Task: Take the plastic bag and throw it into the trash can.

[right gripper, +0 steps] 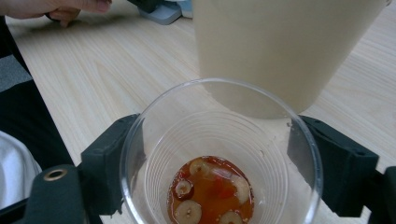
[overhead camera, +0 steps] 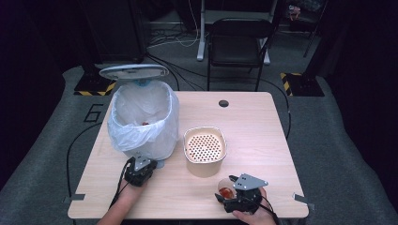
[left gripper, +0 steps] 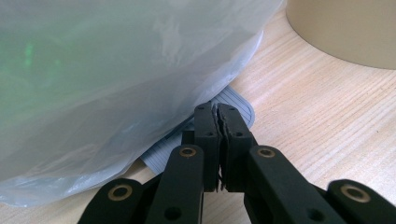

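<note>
Right fingers [right gripper: 219, 163] clamp clear cup [right gripper: 219, 154], seemingly — left fingers [left gripper: 222, 130] together by bin's pedal [left gripper: 233, 100]

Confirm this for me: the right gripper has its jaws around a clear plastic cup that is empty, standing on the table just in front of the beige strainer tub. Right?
Not quite. The clear plastic cup between the right gripper's jaws is not empty: the right gripper view shows reddish liquid with round fruit slices at its bottom. The rest holds: it stands on the table by the beige strainer tub.
</note>
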Available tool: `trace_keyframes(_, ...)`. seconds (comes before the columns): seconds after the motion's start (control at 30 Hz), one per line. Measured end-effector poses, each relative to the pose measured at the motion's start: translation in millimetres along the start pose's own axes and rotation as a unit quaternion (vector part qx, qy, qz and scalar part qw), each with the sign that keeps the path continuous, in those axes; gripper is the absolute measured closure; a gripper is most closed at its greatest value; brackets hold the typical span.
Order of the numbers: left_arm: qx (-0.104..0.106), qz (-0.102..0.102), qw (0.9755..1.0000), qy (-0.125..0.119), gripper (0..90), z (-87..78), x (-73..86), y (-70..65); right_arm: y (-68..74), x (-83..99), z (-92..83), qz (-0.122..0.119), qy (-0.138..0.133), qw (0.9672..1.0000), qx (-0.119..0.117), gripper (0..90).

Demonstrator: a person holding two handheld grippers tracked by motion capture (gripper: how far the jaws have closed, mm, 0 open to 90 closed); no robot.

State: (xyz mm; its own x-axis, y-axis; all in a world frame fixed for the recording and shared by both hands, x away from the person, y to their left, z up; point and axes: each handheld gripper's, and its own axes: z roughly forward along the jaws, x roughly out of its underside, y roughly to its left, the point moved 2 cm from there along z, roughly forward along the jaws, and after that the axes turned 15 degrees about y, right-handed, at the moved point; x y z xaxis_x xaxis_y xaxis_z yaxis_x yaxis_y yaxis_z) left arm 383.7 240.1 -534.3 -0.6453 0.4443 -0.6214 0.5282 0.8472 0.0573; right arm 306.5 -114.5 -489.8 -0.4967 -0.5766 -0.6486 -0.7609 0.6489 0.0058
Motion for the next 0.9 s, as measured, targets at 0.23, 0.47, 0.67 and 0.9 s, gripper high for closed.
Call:
trace_keyframes(0.23, 0.001, 0.003, 1.0, 0.005, 86.9, -0.7, 0.1, 0.2, 0.1, 1.6, 4.5, -0.012, 0.012, 0.9998, 0.005, 20.2)
trace_keyframes(0.47, 0.0, 0.003, 1.0, 0.004, 86.9, -0.6, 0.1, 0.1, 1.0, 3.3, 9.8, -0.015, 0.027, 0.9995, 0.002, 27.2)
trace_keyframes(0.67, -0.001, 0.003, 1.0, 0.003, 86.9, -0.5, 0.1, -0.1, -0.4, 1.4, 7.6, -0.019, 0.023, 0.9995, 0.005, 29.7)
trace_keyframes(0.9, -0.001, 0.002, 1.0, 0.004, 86.9, -0.6, 0.2, -0.4, -17.5, -0.9, -0.3, 0.018, 0.008, 0.9997, 0.017, 30.1)
